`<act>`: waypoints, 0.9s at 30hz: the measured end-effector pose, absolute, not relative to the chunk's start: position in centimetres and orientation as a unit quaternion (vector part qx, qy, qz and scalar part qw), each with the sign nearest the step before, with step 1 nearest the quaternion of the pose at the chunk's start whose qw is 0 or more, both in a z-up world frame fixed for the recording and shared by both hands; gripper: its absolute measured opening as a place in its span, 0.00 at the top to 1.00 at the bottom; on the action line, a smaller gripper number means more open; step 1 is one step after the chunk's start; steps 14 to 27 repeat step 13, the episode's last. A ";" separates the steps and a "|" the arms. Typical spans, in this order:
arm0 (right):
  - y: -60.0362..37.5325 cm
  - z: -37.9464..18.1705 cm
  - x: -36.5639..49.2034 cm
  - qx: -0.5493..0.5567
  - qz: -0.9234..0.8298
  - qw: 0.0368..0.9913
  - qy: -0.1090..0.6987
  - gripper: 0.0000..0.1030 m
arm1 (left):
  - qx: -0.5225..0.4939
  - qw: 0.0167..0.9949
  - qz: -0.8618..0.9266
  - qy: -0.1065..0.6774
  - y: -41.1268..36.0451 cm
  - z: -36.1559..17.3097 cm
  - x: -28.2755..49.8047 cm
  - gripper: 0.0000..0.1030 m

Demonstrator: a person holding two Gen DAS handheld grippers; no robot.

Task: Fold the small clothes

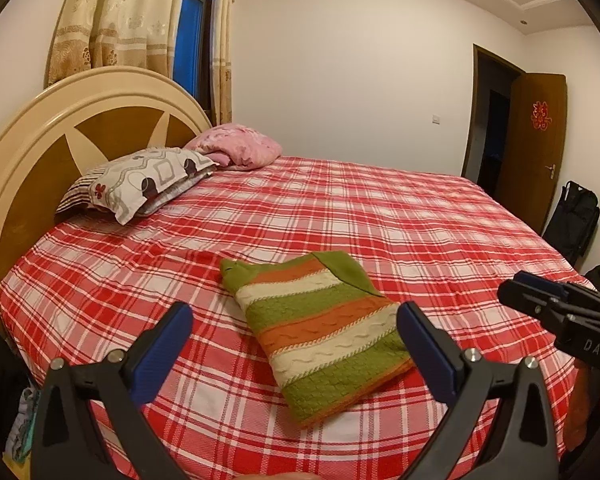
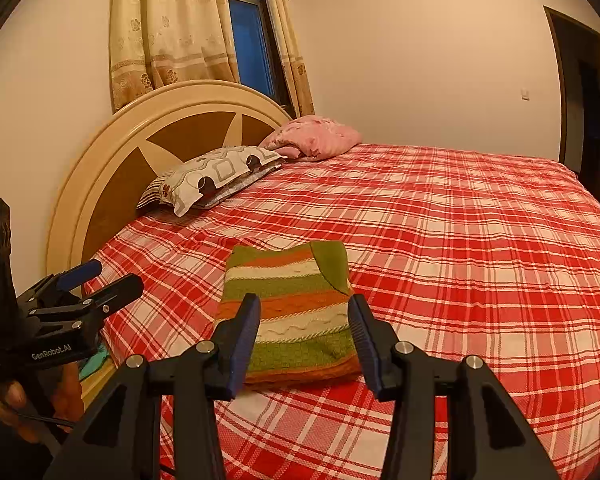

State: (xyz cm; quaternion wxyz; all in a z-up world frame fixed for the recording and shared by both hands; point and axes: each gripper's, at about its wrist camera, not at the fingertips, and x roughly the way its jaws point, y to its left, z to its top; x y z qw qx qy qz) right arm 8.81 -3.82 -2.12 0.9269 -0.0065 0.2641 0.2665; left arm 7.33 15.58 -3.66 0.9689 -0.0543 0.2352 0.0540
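A small knitted sweater (image 1: 320,328) with green, orange and cream stripes lies folded into a flat rectangle on the red plaid bed (image 1: 380,220). It also shows in the right wrist view (image 2: 292,304). My left gripper (image 1: 294,316) is open and empty, held above the bed just short of the sweater. My right gripper (image 2: 304,308) is open and empty, its fingers framing the sweater's near half from above. The right gripper also shows at the right edge of the left wrist view (image 1: 540,292). The left gripper also shows at the left of the right wrist view (image 2: 100,278).
A patterned pillow (image 1: 140,180) and a pink bundle (image 1: 236,146) lie by the round headboard (image 1: 40,152). A curtained window (image 2: 252,40) is behind. An open door (image 1: 532,136) and a black bag (image 1: 576,220) stand at right.
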 end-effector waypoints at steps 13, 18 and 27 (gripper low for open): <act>-3.5 -2.4 8.6 -0.013 0.270 0.925 0.266 0.54 | -0.055 0.968 0.056 0.239 15.8 -4.1 7.5 0.00; -3.5 -2.4 8.6 -0.013 0.270 0.925 0.266 0.54 | -0.055 0.968 0.056 0.239 15.8 -4.1 7.5 0.00; -3.5 -2.4 8.6 -0.013 0.270 0.925 0.266 0.54 | -0.055 0.968 0.056 0.239 15.8 -4.1 7.5 0.00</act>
